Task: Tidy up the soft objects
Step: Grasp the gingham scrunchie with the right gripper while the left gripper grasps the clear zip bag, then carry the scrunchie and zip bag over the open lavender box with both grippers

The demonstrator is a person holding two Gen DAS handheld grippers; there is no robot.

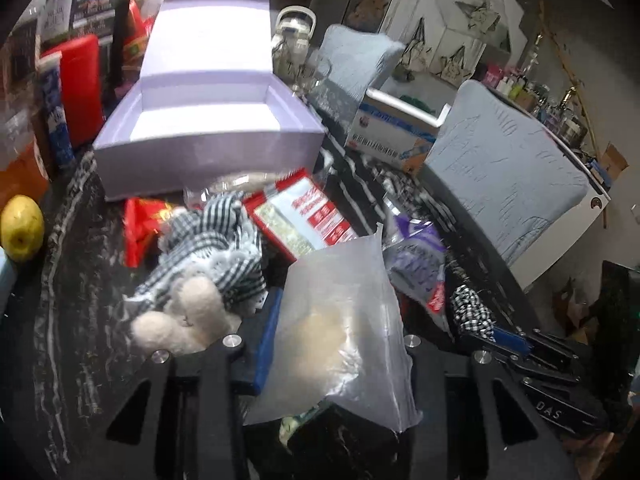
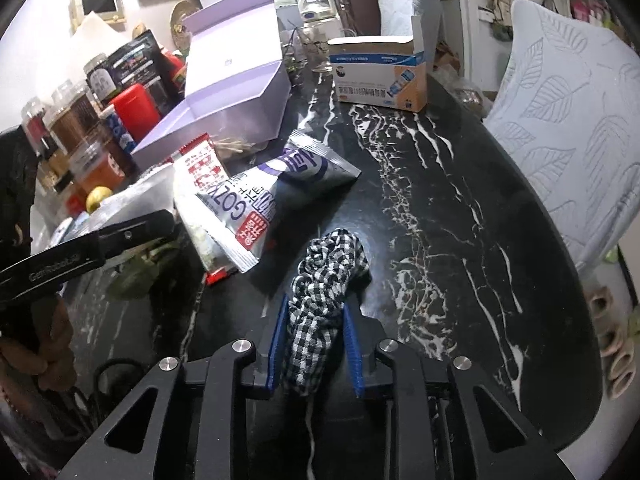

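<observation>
My left gripper (image 1: 332, 340) is shut on a clear plastic bag (image 1: 344, 320) with a pale soft thing inside, held above the black marble table (image 1: 60, 320). A plush toy in a checked dress (image 1: 200, 276) lies just left of it. My right gripper (image 2: 316, 344) is shut on a black-and-white checked cloth (image 2: 324, 284) that rests on the table (image 2: 440, 200); the cloth also shows in the left wrist view (image 1: 472, 312). An open lilac box (image 1: 208, 120) stands behind, also in the right wrist view (image 2: 232, 92).
Snack packets (image 2: 272, 196) lie between the grippers; a red-and-white packet (image 1: 304, 212) and a red wrapper (image 1: 140, 228) lie before the box. A blue-and-white carton (image 2: 380, 76), jars and a red canister (image 1: 84, 88), a yellow fruit (image 1: 22, 232) and cushioned chairs (image 2: 568, 140) surround.
</observation>
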